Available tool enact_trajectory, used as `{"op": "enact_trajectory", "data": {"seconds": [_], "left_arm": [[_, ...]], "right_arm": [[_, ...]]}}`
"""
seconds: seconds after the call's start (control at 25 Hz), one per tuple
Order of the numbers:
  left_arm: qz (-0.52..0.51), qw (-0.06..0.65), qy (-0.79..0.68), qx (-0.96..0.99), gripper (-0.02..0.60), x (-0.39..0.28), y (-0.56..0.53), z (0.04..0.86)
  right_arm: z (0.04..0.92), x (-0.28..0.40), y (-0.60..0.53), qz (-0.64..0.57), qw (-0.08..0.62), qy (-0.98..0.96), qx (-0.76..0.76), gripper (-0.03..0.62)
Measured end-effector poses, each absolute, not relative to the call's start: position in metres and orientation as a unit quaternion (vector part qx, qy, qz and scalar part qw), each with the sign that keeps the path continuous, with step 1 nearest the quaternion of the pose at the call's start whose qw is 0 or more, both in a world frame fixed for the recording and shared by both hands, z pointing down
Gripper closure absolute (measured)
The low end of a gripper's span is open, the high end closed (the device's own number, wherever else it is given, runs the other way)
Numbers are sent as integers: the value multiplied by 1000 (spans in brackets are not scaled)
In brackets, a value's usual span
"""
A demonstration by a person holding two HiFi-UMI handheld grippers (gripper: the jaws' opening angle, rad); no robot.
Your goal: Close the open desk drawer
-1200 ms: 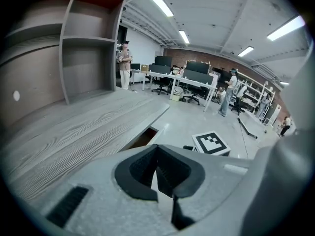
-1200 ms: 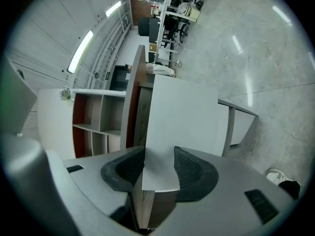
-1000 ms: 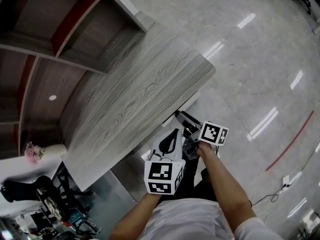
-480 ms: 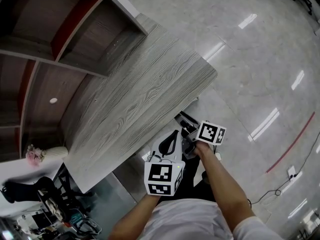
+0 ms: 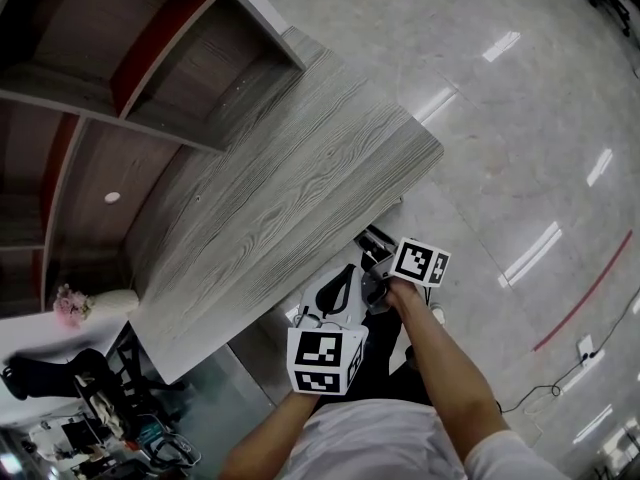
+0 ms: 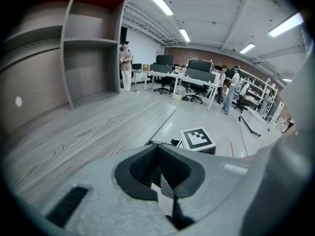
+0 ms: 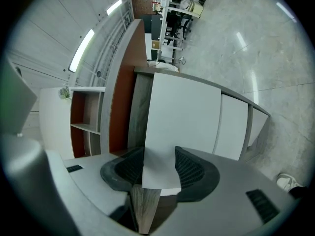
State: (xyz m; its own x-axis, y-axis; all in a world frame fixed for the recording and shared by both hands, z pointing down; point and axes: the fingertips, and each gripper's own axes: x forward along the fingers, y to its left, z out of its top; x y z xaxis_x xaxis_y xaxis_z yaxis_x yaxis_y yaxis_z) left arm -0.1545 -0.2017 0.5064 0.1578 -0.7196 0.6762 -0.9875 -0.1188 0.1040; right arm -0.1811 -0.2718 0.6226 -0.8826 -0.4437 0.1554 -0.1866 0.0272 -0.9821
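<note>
The grey floor (image 5: pixel 500 98) fills the right of the head view; the wood-grain desk (image 5: pixel 280 198) runs from near left to far right, with shelves (image 5: pixel 150 58) at its far left; in that view the desk top hides the drawer.

Only the right gripper view shows the drawer (image 7: pixel 184 117); its white front sits just under the desk's near edge, with its long axis lying along that edge; a second white panel (image 7: pixel 231 127) stands beside it. Only the left gripper view shows the far office, where people (image 6: pixel 126 65) stand among tables and chairs.

The right gripper (image 7: pixel 160 168) is at the drawer front, its jaws wide apart and the white front filling the gap; I cannot tell whether the pads touch it. The left gripper (image 6: pixel 158 147) is just left of the right one by the desk's near edge; its jaws are closed on nothing.
</note>
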Motion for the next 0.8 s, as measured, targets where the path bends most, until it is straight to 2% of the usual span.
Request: {"op": "enact_trajectory", "data": {"seconds": [0.2,0.36,0.8], "left_arm": [[236,276,-609,706,577,-160,-200,504],[225,277,-617,702,578,-161,-197,499],[178,272,-648,689,578,-140,-178,467]], "right_arm": [[622,-182,-273,-657,97,715,-218,411],[618,-174,-269,-637,70,733,-229,416],[559,-113,-235,-506,-28,828,-240,528]]}}
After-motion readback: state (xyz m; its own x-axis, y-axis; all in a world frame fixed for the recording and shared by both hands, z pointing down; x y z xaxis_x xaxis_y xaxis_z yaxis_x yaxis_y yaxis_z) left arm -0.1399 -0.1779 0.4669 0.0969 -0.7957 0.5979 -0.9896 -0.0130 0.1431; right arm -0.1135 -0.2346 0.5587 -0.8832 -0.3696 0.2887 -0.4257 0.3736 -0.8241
